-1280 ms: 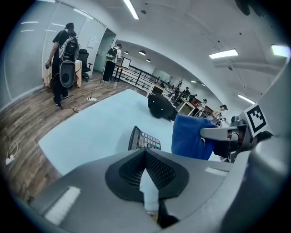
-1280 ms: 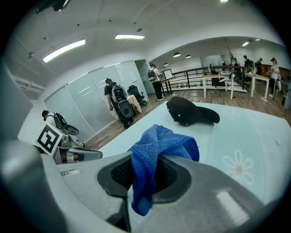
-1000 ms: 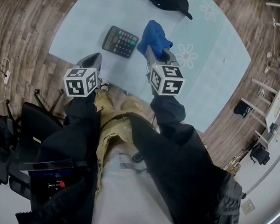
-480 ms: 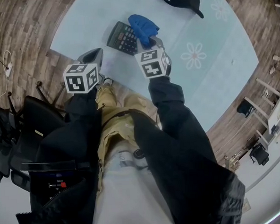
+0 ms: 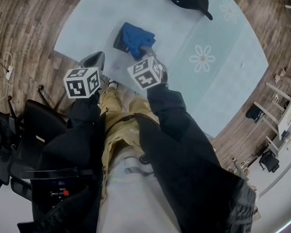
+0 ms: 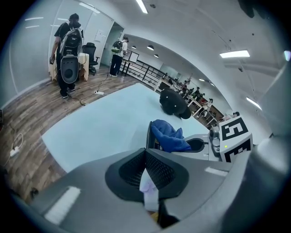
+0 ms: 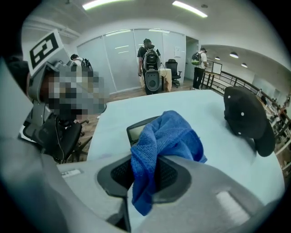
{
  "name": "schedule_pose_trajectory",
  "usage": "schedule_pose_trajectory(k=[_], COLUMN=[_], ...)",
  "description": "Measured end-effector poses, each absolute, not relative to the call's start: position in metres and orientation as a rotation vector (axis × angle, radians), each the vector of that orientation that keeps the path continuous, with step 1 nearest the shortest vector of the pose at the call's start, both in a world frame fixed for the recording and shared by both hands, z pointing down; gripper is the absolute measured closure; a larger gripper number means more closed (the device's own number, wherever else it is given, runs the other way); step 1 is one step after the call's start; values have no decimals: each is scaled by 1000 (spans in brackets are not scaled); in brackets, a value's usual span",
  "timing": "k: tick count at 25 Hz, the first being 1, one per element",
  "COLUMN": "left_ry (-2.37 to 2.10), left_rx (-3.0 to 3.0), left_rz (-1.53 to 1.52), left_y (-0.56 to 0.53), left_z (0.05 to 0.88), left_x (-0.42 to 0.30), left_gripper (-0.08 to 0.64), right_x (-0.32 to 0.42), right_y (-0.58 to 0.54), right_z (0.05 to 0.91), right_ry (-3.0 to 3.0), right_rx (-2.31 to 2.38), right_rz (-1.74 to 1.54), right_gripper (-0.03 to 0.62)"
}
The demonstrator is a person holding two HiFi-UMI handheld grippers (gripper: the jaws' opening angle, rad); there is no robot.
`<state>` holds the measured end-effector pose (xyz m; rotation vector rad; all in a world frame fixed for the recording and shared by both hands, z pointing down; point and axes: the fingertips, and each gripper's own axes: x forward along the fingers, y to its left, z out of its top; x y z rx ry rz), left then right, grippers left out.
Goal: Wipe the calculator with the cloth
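Head view: right gripper (image 5: 143, 51) clamps cloth (image 5: 135, 36), seemingly atop calculator (image 5: 117, 42).

A wood-plank floor (image 5: 22, 27) in mixed browns surrounds a broad pale blue tabletop (image 5: 222, 84) printed with white daisies (image 5: 202, 58). Black office chairs (image 5: 12, 141) crowd the floor on one side, and a white cable (image 5: 5, 68) lies loose on the planks. Tall glass partitions (image 7: 113, 59) close off the far end of the room, where people with backpacks (image 7: 150, 59) stand near another office chair (image 7: 172, 68). A black railing (image 6: 136, 69) runs along an open edge. The white ceiling carries long strip lights (image 6: 234, 53), all lit.
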<state>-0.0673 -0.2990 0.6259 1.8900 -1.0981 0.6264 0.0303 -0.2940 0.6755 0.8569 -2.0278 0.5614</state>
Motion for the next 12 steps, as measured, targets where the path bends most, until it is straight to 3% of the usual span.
schedule_pose_trajectory(k=[12], left_ry=[-1135], left_rx=[1869], left_rz=[605], left_y=[-282], left_z=[625], left_x=[-83], left_gripper=[559], right_x=[2], right_y=[-254], right_z=[662], right_ry=[-2127], right_rx=[770], right_rz=[609], right_gripper=[514])
